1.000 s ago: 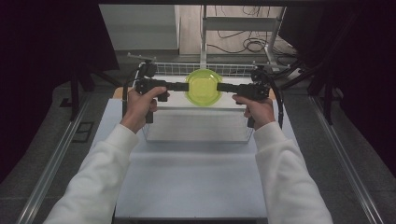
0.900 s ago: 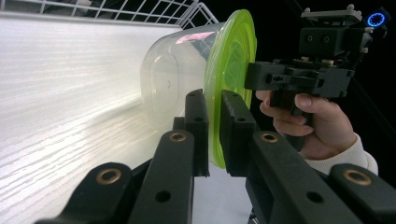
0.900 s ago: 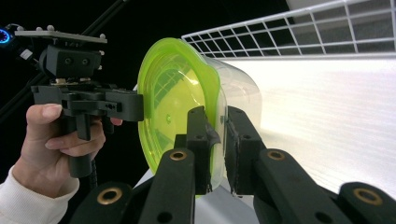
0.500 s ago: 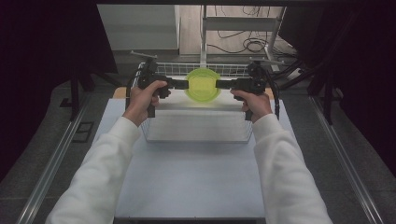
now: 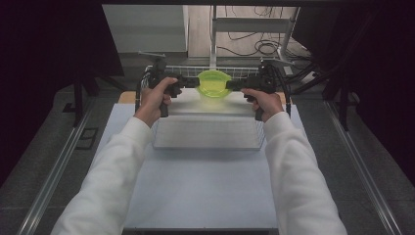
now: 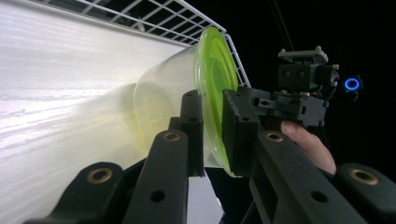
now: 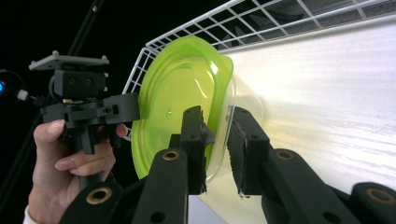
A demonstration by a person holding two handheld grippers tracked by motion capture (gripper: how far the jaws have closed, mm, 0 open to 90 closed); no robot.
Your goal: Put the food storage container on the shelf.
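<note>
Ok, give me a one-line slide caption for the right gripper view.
Right gripper clamps the rim of a lidded green container beside a white wire basket, the left gripper gripping its far rim.

Hemmed in behind by the white wire basket (image 5: 230, 71), its grid wall just past the lime-green lidded container (image 5: 214, 83). Blocked at both flanks by the left gripper (image 5: 192, 82) and right gripper (image 5: 235, 85). Open above. Clear on the near desk (image 5: 205, 186), between the sleeves.
</note>
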